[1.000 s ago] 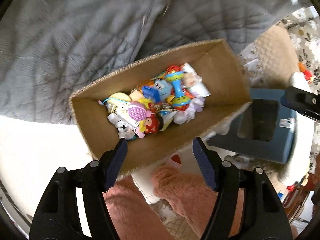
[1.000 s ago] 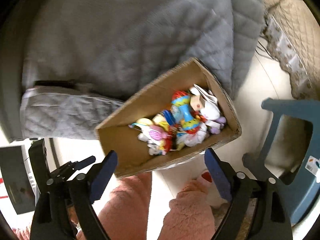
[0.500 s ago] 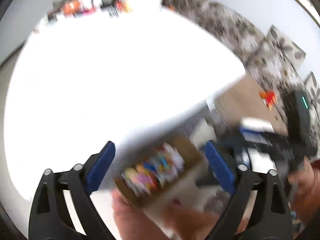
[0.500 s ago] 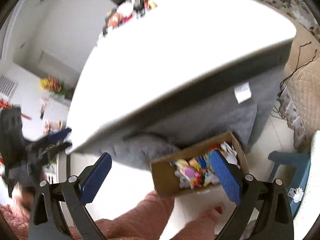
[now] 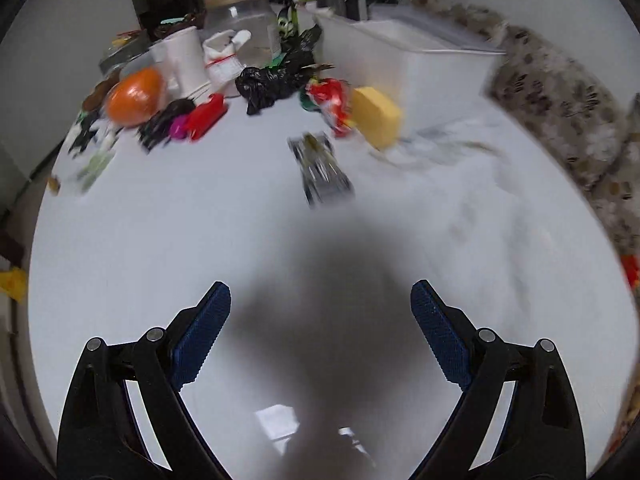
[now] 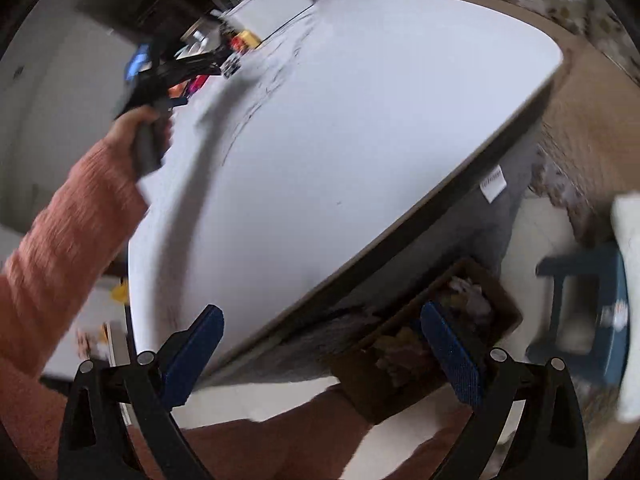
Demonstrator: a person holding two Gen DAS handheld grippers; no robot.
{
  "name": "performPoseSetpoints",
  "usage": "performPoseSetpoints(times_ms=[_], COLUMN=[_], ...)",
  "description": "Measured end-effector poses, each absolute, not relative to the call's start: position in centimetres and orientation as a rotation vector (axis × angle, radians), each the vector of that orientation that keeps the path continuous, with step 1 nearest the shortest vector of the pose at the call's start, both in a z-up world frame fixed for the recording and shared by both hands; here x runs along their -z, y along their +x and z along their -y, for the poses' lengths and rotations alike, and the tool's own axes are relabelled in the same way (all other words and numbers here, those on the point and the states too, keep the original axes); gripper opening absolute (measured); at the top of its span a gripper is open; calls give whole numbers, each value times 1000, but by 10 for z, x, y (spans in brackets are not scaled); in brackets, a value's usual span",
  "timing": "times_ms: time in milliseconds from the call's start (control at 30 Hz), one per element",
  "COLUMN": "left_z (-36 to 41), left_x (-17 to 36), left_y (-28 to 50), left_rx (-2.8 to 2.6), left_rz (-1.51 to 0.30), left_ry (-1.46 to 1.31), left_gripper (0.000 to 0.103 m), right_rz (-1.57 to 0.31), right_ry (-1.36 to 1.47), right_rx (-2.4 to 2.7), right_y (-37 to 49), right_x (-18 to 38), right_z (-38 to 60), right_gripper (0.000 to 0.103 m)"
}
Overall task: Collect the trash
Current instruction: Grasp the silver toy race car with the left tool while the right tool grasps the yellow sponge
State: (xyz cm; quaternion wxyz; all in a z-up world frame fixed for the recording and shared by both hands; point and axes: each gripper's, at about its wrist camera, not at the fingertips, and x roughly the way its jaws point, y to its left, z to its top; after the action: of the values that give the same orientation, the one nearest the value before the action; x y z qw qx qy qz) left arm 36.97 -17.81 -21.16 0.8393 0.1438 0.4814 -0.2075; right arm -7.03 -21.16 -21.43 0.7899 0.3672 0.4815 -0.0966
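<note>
Left gripper (image 5: 320, 312) wide open and empty over the white table (image 5: 160, 220); right gripper (image 6: 320, 332) likewise.
Trash lies at twelve o'clock: a shiny wrapper (image 5: 324, 168), with a black bag (image 5: 268, 82) beyond. The box (image 6: 432, 340) sits on the floor at five o'clock in the right view. Slow down, centre the wrapper between the jaws before closing.

White table top (image 5: 160, 240), white storage bin (image 5: 404, 64) at one o'clock, white mugs (image 5: 182, 60) at eleven o'clock, glass jar (image 5: 244, 20) behind (blurred), blue stool (image 6: 588, 312) on floor at four o'clock, patterned sofa (image 5: 560, 112) at two o'clock.
</note>
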Motion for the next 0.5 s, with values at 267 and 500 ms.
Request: performPoseSetpoints(times_ms=[267,500], left_z=[220,202], left_x=[245,237], left_y=[457,462], left_rx=[413,496], left_rz=[-1112,-1084], left_ry=[320,267], left_gripper=[84,32], right_rz=[-1063,-1043], right_ry=[854,882], right_rx=[309,312], right_y=[-67,-34], right_x=[209,205], right_z=[178,181], right_gripper=[97,97])
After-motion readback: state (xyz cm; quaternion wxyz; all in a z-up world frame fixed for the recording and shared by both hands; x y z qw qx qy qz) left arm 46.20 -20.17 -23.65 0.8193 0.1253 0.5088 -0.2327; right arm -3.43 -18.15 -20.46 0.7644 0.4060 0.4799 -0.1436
